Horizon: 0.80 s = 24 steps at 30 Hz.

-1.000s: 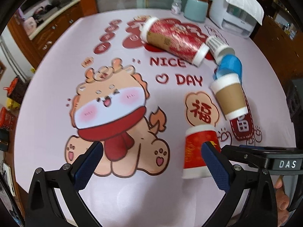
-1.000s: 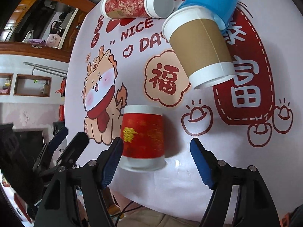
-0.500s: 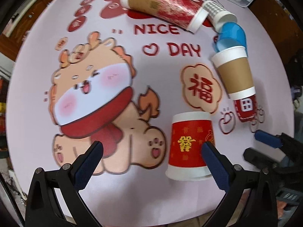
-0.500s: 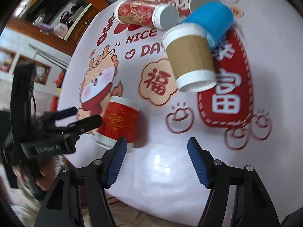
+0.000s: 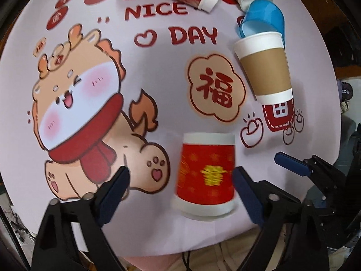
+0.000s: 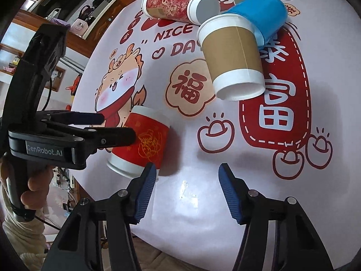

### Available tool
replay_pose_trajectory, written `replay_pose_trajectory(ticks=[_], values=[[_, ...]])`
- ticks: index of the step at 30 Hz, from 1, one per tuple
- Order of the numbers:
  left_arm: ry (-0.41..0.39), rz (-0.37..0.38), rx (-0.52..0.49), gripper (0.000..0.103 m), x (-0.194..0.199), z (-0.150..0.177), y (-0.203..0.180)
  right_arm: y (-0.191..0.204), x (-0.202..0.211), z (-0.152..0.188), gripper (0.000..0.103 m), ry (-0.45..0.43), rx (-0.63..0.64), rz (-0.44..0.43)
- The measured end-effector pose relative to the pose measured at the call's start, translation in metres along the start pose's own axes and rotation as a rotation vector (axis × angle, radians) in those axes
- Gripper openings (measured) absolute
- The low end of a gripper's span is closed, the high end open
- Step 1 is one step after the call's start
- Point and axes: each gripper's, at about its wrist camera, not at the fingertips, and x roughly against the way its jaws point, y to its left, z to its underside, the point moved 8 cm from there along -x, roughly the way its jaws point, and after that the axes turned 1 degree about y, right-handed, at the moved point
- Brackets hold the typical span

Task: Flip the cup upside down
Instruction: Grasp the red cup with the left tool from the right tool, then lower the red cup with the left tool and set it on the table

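Red cup, blurred, stands rim-down on the counter between the spread fingers of the left tool, its far side hidden, while the right tool gapes empty nearby.

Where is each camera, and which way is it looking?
Left wrist: sits on the left hand-held gripper, looking forward and down over the red cup, which stands between its open fingers; the right hand-held gripper shows at the right edge.
Right wrist: sits on the right hand-held gripper, looking across the table; the left hand-held gripper and the person's hand show at left.
Both see the red cup, brown cup and blue cup.
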Motion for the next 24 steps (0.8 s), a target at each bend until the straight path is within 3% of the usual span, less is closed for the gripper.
replay_pose_trajectory(ticks=[5,10,15,19,24], values=[[0.027,-0.001,-0.004,0.085,-0.007,0.0,-0.001,0.001,0.002,0.0,0.059,-0.004,0.0,-0.016],[0.088,0.002,0.011,0.066,-0.023,0.002,-0.002,0.0,0.003,-0.001,0.059,-0.011,-0.007,-0.028],[0.105,-0.01,-0.004,0.062,-0.03,0.004,-0.008,-0.006,0.001,0.0,0.059,-0.012,-0.036,-0.032],[0.052,-0.012,-0.038,0.062,-0.022,0.0,-0.024,-0.011,-0.001,0.003,0.059,-0.011,-0.054,-0.041],[-0.143,-0.006,-0.096,0.061,-0.004,-0.009,-0.05,-0.015,0.0,0.007,0.059,-0.029,-0.063,-0.04]])
